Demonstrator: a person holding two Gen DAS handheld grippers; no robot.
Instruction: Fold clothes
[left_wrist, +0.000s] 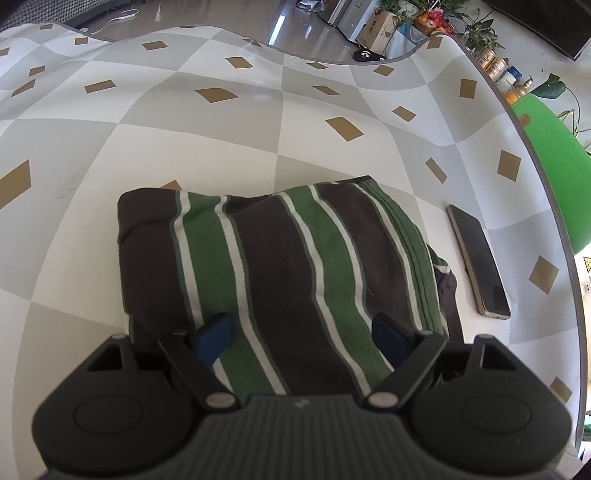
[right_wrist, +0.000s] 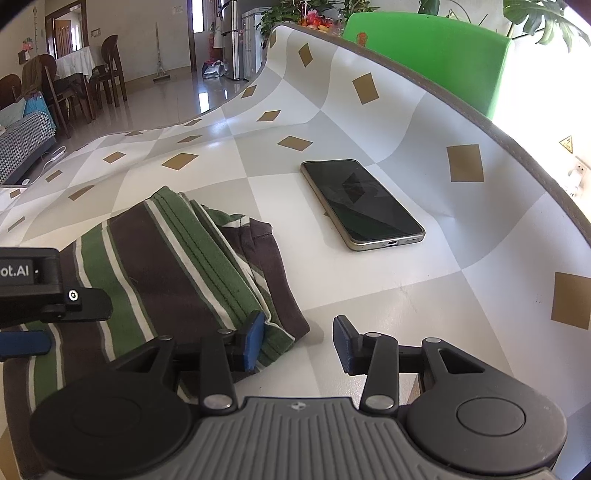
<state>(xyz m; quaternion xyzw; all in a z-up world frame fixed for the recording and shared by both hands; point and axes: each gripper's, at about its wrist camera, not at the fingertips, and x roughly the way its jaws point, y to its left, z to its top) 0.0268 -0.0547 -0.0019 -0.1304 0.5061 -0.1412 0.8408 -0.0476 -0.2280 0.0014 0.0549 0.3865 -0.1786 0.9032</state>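
A striped garment (left_wrist: 280, 258) in brown, green and white lies folded into a thick rectangle on the checked tablecloth (left_wrist: 207, 140). My left gripper (left_wrist: 303, 339) hovers open over its near edge, blue pads spread wide with nothing between them. In the right wrist view the same garment (right_wrist: 166, 266) fills the lower left. My right gripper (right_wrist: 299, 345) is open at its right corner: the left pad rests against the green hem, the right pad is over bare cloth. Part of the left gripper's body (right_wrist: 40, 288) shows at the left edge.
A dark smartphone (right_wrist: 360, 203) lies face up right of the garment, also visible as phone (left_wrist: 480, 258). The table's curved edge (left_wrist: 546, 192) runs close on the right, with a green chair (right_wrist: 424, 59) beyond. Plants, bottles and boxes stand past the far edge.
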